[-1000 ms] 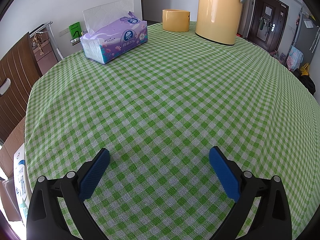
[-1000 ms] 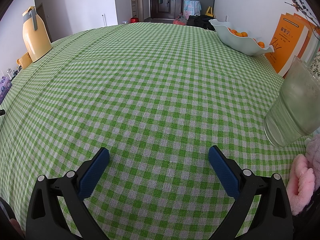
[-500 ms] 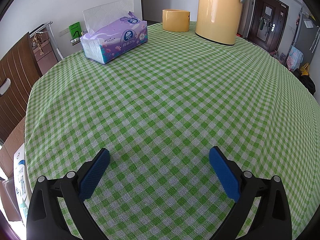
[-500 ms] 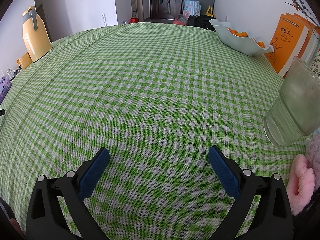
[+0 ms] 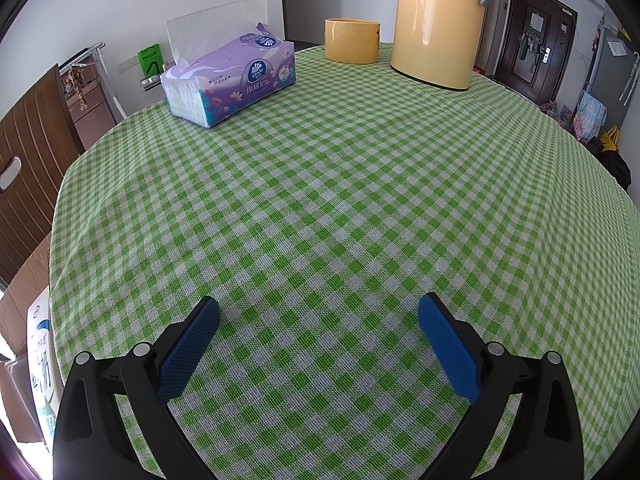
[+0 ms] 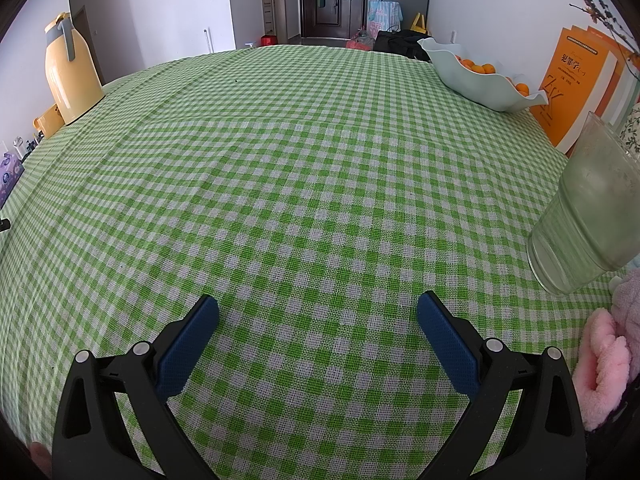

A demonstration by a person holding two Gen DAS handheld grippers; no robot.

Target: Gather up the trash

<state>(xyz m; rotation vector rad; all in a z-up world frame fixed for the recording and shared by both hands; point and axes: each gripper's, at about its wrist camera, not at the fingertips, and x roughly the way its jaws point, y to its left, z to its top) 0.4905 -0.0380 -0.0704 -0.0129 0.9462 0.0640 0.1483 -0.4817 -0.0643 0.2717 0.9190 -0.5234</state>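
Observation:
No loose trash shows in either view. My left gripper (image 5: 319, 308) is open over the green checked tablecloth (image 5: 340, 184), near the table's front edge, with nothing between its blue pads. My right gripper (image 6: 318, 308) is also open and empty, low over the same cloth (image 6: 300, 168). A purple tissue pack (image 5: 230, 80) with a white sheet sticking up lies far ahead and to the left of the left gripper.
A yellow thermos jug (image 5: 438, 20) and a yellow cup (image 5: 351, 40) stand at the back. In the right wrist view a cloudy glass (image 6: 592, 212), pink plush (image 6: 608, 356), orange books (image 6: 576, 88) and a fruit bowl (image 6: 480, 80) line the right side.

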